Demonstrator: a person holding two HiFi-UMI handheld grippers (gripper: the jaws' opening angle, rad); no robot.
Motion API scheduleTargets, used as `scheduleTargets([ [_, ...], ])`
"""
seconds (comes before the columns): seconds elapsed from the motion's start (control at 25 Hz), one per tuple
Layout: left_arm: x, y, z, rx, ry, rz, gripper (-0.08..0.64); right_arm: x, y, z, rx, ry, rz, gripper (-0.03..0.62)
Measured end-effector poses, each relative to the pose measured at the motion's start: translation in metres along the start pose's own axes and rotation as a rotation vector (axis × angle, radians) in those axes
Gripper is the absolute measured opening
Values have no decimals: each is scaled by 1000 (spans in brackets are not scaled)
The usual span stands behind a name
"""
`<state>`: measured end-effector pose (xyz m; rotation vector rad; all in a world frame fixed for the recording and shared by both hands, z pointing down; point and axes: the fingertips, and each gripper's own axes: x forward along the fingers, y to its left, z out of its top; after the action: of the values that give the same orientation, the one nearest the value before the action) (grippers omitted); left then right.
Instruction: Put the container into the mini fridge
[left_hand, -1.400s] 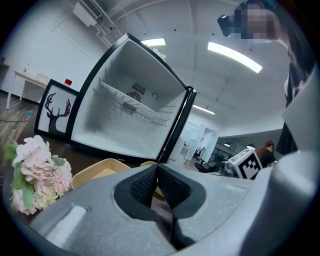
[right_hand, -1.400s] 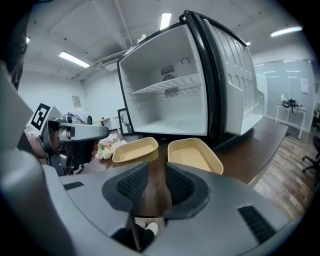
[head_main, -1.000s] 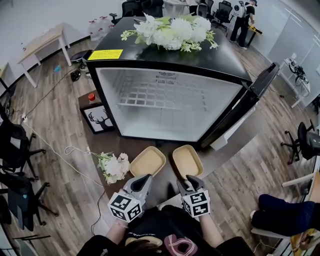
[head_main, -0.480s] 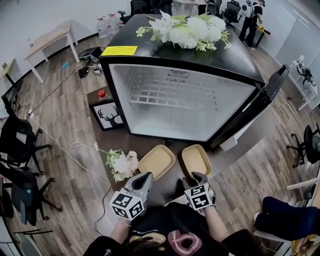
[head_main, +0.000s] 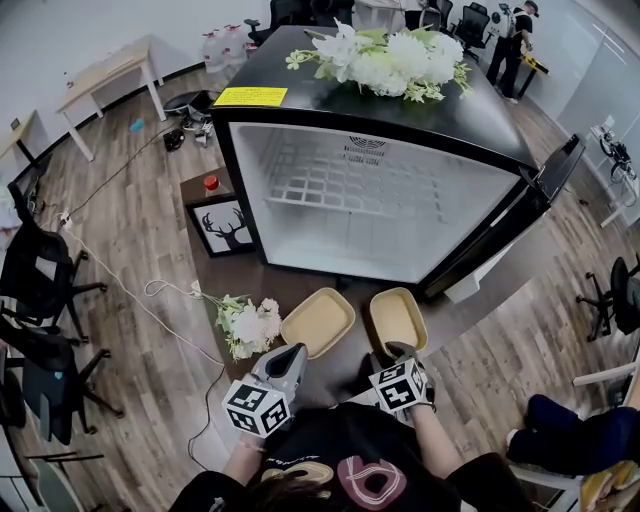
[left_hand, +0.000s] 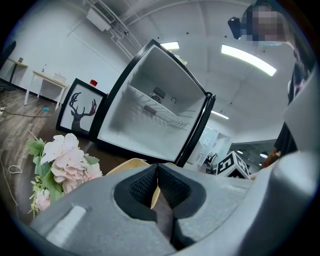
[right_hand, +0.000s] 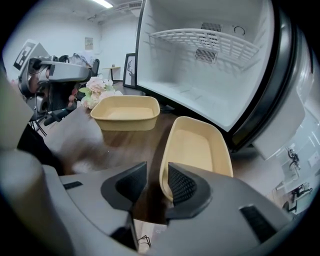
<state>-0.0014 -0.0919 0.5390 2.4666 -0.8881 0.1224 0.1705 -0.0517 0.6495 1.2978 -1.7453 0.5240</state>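
Near rim of right container (right_hand: 197, 147) between closing right tongs (right_hand: 154, 173); left tongs (left_hand: 156, 172) closed, empty; mini fridge (head_main: 380, 228) open.

A dark wooden table (head_main: 268, 285) carries the open fridge (head_main: 372, 215). In front of the fridge, the left container (head_main: 318, 322) and right container (head_main: 397, 319) lie side by side, apart. Flowers (head_main: 248, 325) lie front-left of the fridge, and a deer picture (head_main: 228, 227) stands at its left side.
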Motion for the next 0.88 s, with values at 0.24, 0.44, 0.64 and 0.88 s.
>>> scheduleTargets([
  [0.24, -2, 3, -1, 0, -8, 20, 9, 2, -7, 2, -24, 10, -30, 78],
  [0.44, -1, 3, -3, 5, -2, 23, 9, 2, -9, 2, -32, 12, -45, 51],
  [0.64, 3, 1, -7, 2, 19, 3, 9, 3, -10, 5, -48, 11, -61, 38],
  [0.88, 3, 1, -8, 2, 23, 5, 9, 3, -10, 5, -54, 15, -70, 29],
])
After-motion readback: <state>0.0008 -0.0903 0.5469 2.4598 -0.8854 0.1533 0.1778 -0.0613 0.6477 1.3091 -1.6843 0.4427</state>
